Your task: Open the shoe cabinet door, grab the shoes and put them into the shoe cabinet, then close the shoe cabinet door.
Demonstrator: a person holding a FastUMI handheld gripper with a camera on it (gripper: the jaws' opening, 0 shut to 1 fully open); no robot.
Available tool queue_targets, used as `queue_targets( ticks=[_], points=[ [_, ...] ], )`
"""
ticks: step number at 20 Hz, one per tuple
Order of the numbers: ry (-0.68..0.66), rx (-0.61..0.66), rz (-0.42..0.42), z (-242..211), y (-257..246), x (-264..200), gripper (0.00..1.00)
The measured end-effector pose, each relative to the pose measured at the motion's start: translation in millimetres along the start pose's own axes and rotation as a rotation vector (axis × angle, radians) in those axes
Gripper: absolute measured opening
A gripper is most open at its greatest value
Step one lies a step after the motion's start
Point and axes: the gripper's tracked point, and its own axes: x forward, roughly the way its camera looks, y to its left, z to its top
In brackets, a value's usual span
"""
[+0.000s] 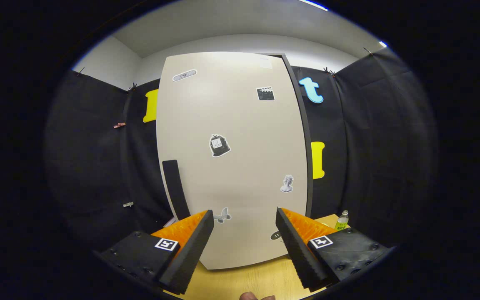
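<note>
The gripper (244,233) has its fingers spread wide, holding nothing. Just ahead stands the tall beige sticker-dotted shoe cabinet door (231,158), closed, on a light wooden table (240,283). Its slim black handle (175,187) sits beyond the left finger; a misaligned reach could slip off.

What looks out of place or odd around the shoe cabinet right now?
Nothing stands out. The shoe cabinet door is shut and sits straight, stickers flat, its dark handle intact. A bottle stands upright on the wooden table. The tool is open, holding nothing.
</note>
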Motion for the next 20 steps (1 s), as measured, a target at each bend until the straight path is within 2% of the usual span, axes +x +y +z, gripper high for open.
queue_targets(
  ticks=[11, 20],
  points=[
    [0.023, 0.014, 0.009, -13, 5, -4, 0.98],
    [0.012, -0.004, 0.009, -5, -1, 2, 0.98]
  ],
)
